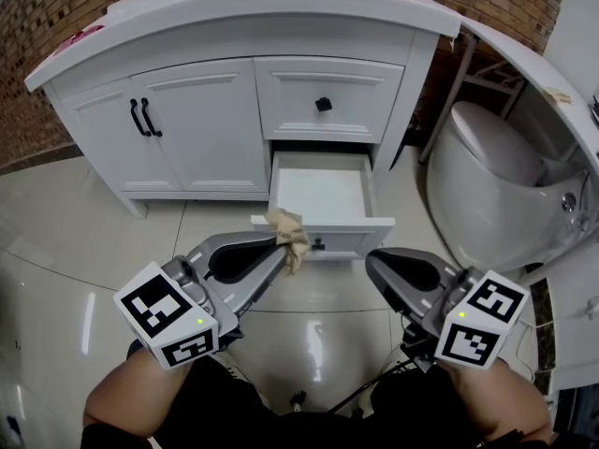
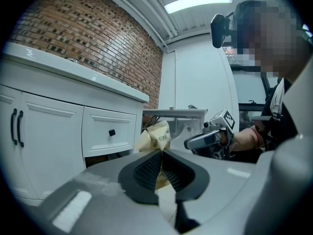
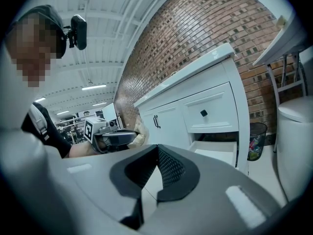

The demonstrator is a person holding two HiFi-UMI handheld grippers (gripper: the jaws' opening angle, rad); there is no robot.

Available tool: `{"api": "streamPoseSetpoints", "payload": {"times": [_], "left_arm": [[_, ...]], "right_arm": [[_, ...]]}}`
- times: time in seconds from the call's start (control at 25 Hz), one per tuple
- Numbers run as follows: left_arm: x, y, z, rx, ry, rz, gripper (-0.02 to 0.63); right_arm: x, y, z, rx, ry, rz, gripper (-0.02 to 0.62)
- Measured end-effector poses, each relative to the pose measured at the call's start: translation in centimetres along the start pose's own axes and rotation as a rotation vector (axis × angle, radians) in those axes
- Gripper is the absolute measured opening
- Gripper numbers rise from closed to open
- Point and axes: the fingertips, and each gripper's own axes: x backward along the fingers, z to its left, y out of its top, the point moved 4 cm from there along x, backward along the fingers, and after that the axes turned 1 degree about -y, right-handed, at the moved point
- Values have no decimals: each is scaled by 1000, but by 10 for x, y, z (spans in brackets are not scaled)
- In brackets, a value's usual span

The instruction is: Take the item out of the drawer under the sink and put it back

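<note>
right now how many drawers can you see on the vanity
2: the upper drawer, shut, with a black knob, and the lower drawer just below it, pulled open. None seem hidden.

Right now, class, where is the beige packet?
Head view, near centre: the packet is clamped in the left hand-held gripper, at the front of the open drawer.

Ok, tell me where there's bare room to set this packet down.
The open drawer is bare, wall to wall. Floor tiles left of it, before the cabinet doors, lie bare too. Crowded: its front edge, where the left gripper holds the packet.
</note>
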Motion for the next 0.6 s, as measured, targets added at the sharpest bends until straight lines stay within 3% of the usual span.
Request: {"api": "streamPoseSetpoints", "payload": {"times": [0.24,0.6], "left_arm": [[-9,16,14,-31,33,-20,18],[-40,26,50,-134,96,67,18]], "right_arm": [[-1,1,-3,-15,-3,-11,3],[-5,0,-9,-35,11,-3,3]]}}
